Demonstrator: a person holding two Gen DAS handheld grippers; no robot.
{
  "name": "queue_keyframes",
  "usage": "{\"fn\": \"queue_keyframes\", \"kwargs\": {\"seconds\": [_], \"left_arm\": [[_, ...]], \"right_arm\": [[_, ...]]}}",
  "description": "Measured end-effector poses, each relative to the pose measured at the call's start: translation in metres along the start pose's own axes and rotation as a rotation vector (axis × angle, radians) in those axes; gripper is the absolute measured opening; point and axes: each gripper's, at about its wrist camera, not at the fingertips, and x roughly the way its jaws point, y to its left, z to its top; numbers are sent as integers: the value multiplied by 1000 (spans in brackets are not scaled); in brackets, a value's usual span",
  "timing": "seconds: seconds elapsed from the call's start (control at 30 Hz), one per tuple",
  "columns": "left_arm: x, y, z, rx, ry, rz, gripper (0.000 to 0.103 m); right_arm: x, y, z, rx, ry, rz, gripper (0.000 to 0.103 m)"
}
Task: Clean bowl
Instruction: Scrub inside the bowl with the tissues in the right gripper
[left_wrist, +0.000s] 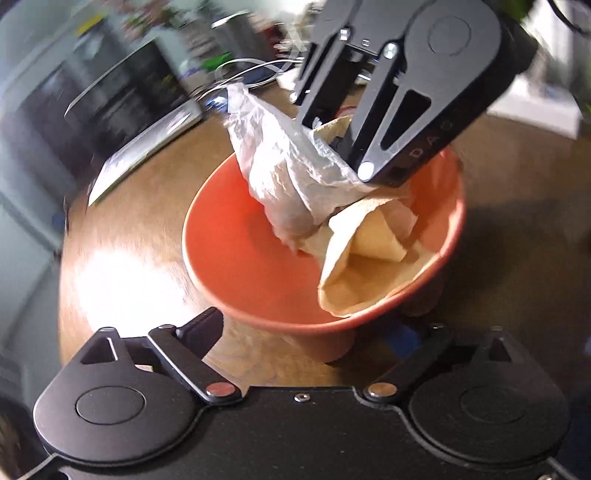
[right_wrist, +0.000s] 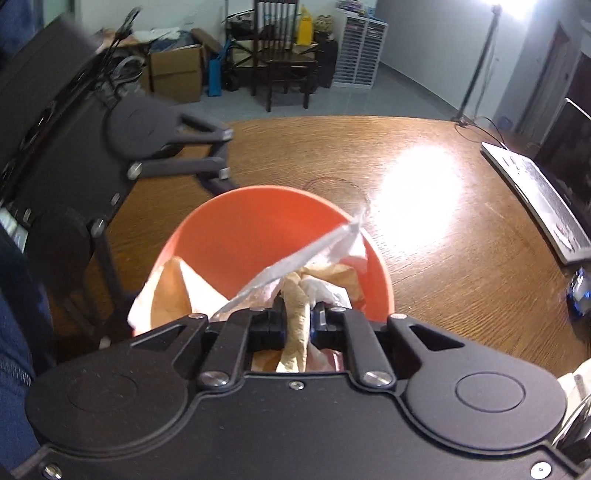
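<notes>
An orange bowl (left_wrist: 240, 258) stands on the wooden table, also seen in the right wrist view (right_wrist: 258, 229). It holds crumpled tan paper (left_wrist: 369, 258) and a clear plastic wrapper (left_wrist: 288, 170). My right gripper (right_wrist: 297, 317) is shut on the tan paper (right_wrist: 295, 325) and the plastic wrapper (right_wrist: 295, 262) above the bowl's right side; it shows from above in the left wrist view (left_wrist: 332, 136). My left gripper (left_wrist: 314, 332) is open at the bowl's near rim, its fingers on either side of the bowl; whether they touch it I cannot tell.
A laptop (right_wrist: 543, 199) lies at the table's right edge and shows at the left in the left wrist view (left_wrist: 147, 140). Cables (left_wrist: 251, 74) lie beyond the bowl. A chair (right_wrist: 280, 55) and cardboard boxes (right_wrist: 177, 74) stand past the table's far edge.
</notes>
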Motion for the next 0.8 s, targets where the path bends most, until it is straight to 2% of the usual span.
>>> {"fn": "queue_keyframes", "kwargs": {"seconds": [0.07,0.13,0.17,0.2,0.23,0.27,0.37,0.43,0.57,0.67,0.8], "left_arm": [[1,-4,0,-11,-36,28,98],[2,-9,1,-2,-67,41,98],[1,-10,2,4,-77,13,86],[0,-11,3,9,-87,-15,64],[0,-11,5,-1,-90,-52,54],[2,-6,9,-70,-64,-119,41],[4,-5,11,-121,-64,-131,41],[3,-6,11,-118,-66,-131,40],[-3,-11,11,-34,-67,-117,39],[-7,-14,7,24,-70,-95,39],[-12,-14,2,91,-78,-43,40]], "right_arm": [[-1,1,1,6,-6,8,15],[1,2,-1,-8,-3,8,21],[1,2,-1,-14,-3,9,22],[1,2,-1,-19,-2,11,22],[3,2,-1,-10,12,29,22],[5,1,-1,-1,26,46,18],[5,2,-7,55,14,59,18],[5,-2,-10,93,9,74,18],[0,-5,-7,82,8,80,15],[-15,-12,2,67,-41,79,15],[-26,-16,14,-14,-67,10,15]]}}
